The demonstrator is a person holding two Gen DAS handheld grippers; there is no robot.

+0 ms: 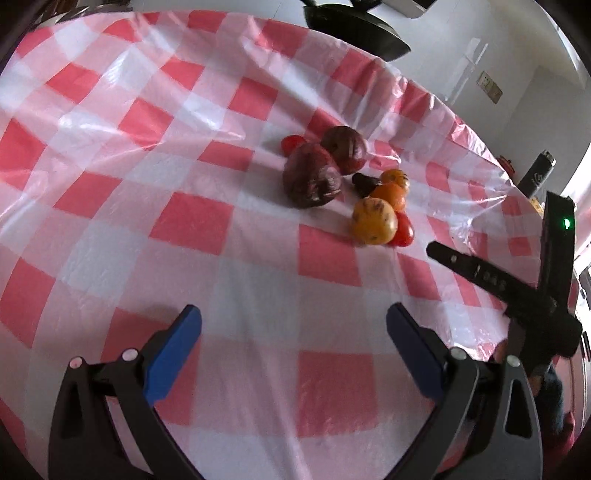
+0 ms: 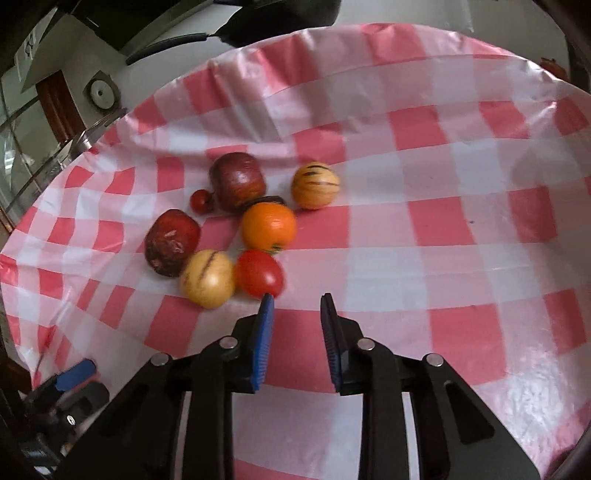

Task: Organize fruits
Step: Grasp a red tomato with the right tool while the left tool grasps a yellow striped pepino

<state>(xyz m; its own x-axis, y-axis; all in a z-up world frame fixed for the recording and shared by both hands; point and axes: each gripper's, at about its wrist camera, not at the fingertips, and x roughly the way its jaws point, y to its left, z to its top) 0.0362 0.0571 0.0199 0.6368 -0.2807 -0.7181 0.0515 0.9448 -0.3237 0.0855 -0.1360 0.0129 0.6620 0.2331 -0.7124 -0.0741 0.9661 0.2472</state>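
Several fruits lie clustered on the red-and-white checked cloth (image 2: 443,229). They include two dark red fruits (image 2: 238,181) (image 2: 171,242), an orange (image 2: 269,226), two yellow striped fruits (image 2: 315,184) (image 2: 207,278), a red tomato (image 2: 258,272) and a small cherry tomato (image 2: 200,201). My right gripper (image 2: 296,297) is drawn narrow with nothing between its blue pads. Its left fingertip (image 2: 266,306) sits at the tomato's near edge. My left gripper (image 1: 293,325) hangs wide open and empty, well short of the same pile, whose nearest yellow fruit (image 1: 373,220) lies up and to the right.
The cloth-covered table drops off behind the fruits, with its edge (image 1: 480,147) at the right in the left wrist view. A dark pan (image 1: 354,29) stands beyond the far edge. The black body of the right-hand device (image 1: 517,291) reaches in from the right.
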